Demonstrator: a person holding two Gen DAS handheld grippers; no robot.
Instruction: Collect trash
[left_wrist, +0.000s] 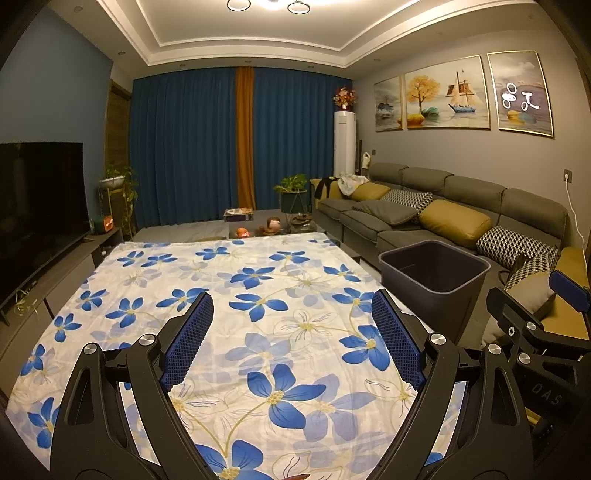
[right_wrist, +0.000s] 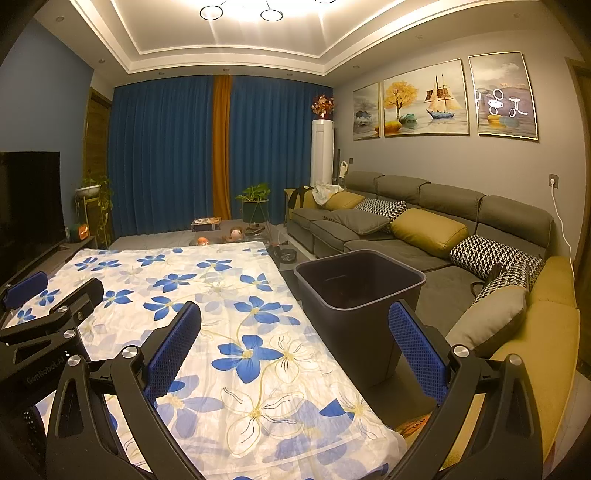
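A dark grey trash bin (left_wrist: 436, 280) stands on the floor at the right edge of the table, between table and sofa; in the right wrist view the bin (right_wrist: 354, 295) shows some dark contents at its bottom. The table is covered by a white cloth with blue flowers (left_wrist: 236, 295), and no loose trash shows on it. My left gripper (left_wrist: 291, 317) is open and empty above the near part of the cloth. My right gripper (right_wrist: 295, 328) is open and empty above the table's right edge, its right finger in front of the bin. Each gripper shows at the other view's edge.
A grey sofa (right_wrist: 424, 236) with yellow and patterned cushions runs along the right wall. A TV (left_wrist: 37, 206) on a low cabinet stands at the left. Beyond the table's far edge lie small items and a potted plant (left_wrist: 293, 192) before blue curtains.
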